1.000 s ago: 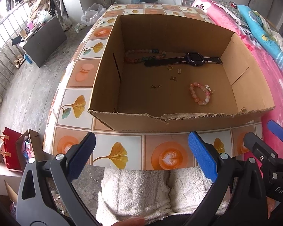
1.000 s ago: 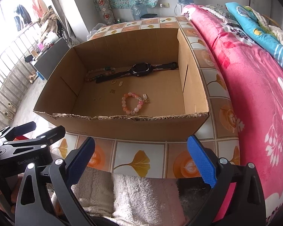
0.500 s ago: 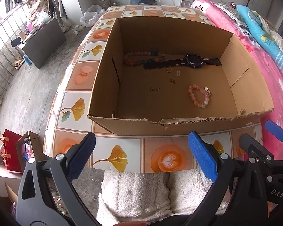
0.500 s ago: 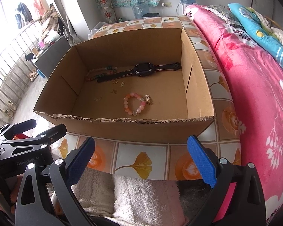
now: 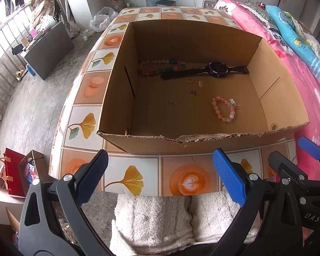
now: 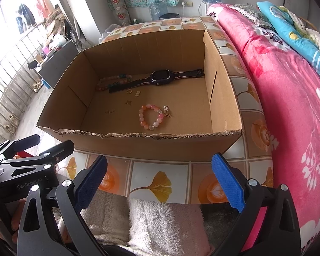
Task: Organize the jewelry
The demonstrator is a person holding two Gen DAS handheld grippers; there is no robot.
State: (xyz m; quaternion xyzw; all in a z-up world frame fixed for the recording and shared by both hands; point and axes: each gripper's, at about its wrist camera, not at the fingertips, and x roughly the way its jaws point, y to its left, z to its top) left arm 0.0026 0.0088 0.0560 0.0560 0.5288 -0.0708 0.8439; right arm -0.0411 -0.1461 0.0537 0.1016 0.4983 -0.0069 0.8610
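An open cardboard box (image 5: 202,137) (image 6: 151,144) stands on a tiled tabletop. Inside lie a black watch (image 5: 215,70) (image 6: 161,76), a long multicoloured bead necklace (image 5: 157,67) (image 6: 111,81), a pink bead bracelet (image 5: 224,109) (image 6: 150,117), a gold ring (image 5: 189,80) (image 6: 129,91) and several small gold pieces (image 5: 173,102) (image 6: 109,111). My left gripper (image 5: 160,177) is open and empty, held before the box's near wall. My right gripper (image 6: 160,177) is open and empty beside it, and also shows in the left wrist view (image 5: 296,155).
A pink floral bed cover (image 6: 288,85) runs along the right of the table (image 5: 121,177). A white fluffy cloth (image 5: 160,217) lies below the grippers. On the floor to the left stand a dark cabinet (image 5: 49,47) and red and brown bags (image 5: 17,172).
Both grippers have drawn slightly closer to the box and risen a little, showing more of the box floor. Nothing inside the box has moved. Both stay open.
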